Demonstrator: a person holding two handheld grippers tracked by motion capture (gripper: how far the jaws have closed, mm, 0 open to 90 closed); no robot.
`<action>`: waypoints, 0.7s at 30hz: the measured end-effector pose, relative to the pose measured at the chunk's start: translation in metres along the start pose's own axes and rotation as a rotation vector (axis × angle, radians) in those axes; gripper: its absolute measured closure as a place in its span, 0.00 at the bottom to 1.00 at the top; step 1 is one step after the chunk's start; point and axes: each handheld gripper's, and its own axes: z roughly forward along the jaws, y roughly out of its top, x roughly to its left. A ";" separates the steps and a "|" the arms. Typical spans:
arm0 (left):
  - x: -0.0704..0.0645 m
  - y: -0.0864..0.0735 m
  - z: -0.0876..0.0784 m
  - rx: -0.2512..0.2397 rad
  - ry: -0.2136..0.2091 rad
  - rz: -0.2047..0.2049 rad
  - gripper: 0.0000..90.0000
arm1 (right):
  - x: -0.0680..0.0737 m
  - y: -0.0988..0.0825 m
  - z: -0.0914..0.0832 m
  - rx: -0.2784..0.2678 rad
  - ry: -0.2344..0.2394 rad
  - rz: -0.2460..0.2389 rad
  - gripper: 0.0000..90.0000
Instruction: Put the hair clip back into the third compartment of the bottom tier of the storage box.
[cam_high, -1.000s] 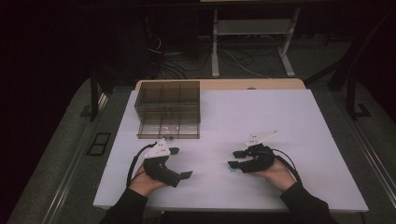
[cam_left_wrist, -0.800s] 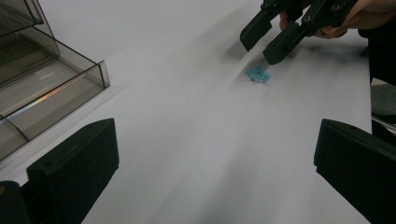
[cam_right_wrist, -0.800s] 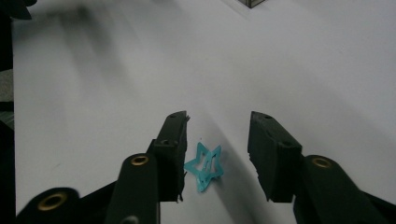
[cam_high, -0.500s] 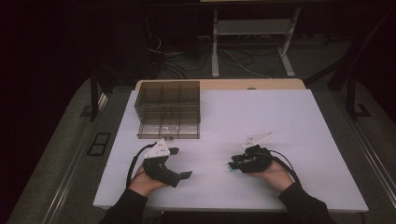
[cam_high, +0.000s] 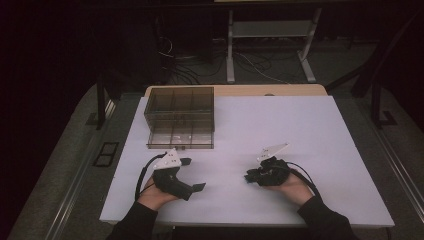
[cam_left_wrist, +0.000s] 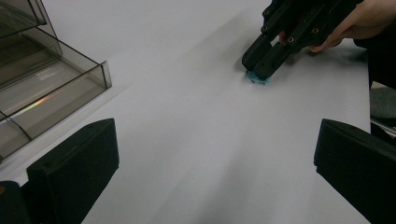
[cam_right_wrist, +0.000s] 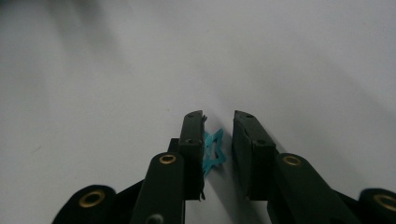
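On the white counter (cam_high: 280, 120), seen from the high view, two grippers rested near the person's edge, each in one hand, and one smoky clear plastic organiser box (cam_high: 181, 117) with divided compartments stood at the far left. From that height the right gripper (cam_high: 248, 176) was a dark clump, and what lay at its tip could not be made out. The right gripper view supplied that: one small teal star-shaped piece (cam_right_wrist: 213, 150) lay flat on the counter between the two fingers, touching the inner face of the left-hand finger (cam_right_wrist: 192, 140), with a gap showing between it and the other finger, so the fingers were narrowly apart and not clamped on it. The left gripper view gave the same spot from across the counter: the right gripper's tip set down on the teal piece, a corner of teal showing under it, and a corner of the organiser box close on that view's left. That view also showed the left gripper (cam_high: 195, 175) with its fingers wide apart and nothing but bare counter between them.

Against the high view of a second before, the right gripper's fingers had just been closing around the star piece, while its hand had barely shifted. The left gripper and the organiser box sat as they had before.
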 end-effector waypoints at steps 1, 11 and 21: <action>0.000 0.000 0.000 0.000 0.000 0.000 0.00 | 0.000 0.000 0.000 0.001 0.000 -0.001 0.82; -0.001 0.000 0.000 -0.003 0.002 -0.001 0.00 | 0.003 0.000 0.000 0.010 -0.012 -0.033 0.85; -0.001 0.000 -0.001 -0.002 0.001 0.001 0.00 | 0.003 0.000 0.000 0.017 -0.013 -0.032 0.91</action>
